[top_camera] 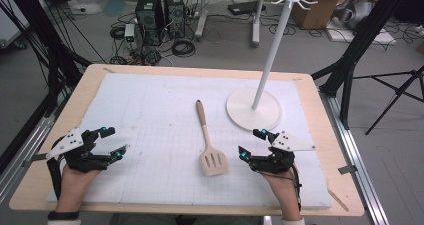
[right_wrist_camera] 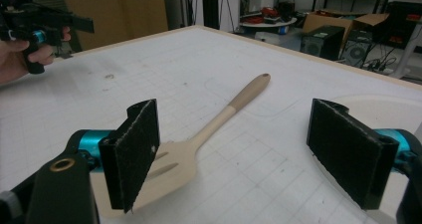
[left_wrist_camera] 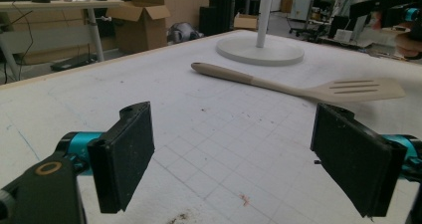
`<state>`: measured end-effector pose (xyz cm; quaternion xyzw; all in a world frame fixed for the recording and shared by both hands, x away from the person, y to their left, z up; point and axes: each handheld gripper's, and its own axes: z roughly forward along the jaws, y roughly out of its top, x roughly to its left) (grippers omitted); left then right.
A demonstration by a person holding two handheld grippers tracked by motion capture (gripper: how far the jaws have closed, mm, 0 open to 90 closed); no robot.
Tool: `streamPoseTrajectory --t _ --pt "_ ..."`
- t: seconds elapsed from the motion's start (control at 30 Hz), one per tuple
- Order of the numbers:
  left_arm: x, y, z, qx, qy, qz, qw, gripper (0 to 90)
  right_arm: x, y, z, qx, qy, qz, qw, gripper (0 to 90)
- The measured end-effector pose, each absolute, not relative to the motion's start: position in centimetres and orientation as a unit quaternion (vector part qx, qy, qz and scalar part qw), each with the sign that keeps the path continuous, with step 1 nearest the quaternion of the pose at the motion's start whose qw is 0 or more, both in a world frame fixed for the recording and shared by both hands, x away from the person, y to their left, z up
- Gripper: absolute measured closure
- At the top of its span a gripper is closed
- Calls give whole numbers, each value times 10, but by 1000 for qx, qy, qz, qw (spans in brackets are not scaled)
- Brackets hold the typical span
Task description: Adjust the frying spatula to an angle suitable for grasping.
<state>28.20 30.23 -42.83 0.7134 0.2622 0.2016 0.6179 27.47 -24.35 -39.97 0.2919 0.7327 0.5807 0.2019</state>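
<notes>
The slotted spatula (top_camera: 209,140) lies untouched on the table (top_camera: 150,115), between the left gripper (top_camera: 111,144) and right gripper (top_camera: 251,144), both with jaws apart. This looks like the approach step; next, the nearer right gripper likely needs to straddle the handle and close.

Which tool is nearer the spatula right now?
Right. The right tool sits just beside the spatula head, apart from it, jaws open. The left tool is much farther off across the mat, also open.
</notes>
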Motion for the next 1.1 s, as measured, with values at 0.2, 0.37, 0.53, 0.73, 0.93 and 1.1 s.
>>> streamPoseTrajectory --t 0.2,0.37,0.53,0.73,0.93,1.1 --pt "282 302 -429 713 263 201 618 176 280 -233 -393 292 737 574 206 213" --pt "282 302 -429 713 263 201 618 176 285 -222 -389 296 741 565 209 217" --pt "282 303 -429 714 263 201 617 176 292 -212 -388 305 743 559 206 218" --pt "282 302 -429 713 263 202 618 176 298 -204 -388 316 745 554 198 218" --pt "282 302 -429 715 261 203 616 177 306 -194 -386 327 746 545 197 219" --pt "282 302 -429 715 262 204 615 177 312 -181 -383 332 751 538 192 230"
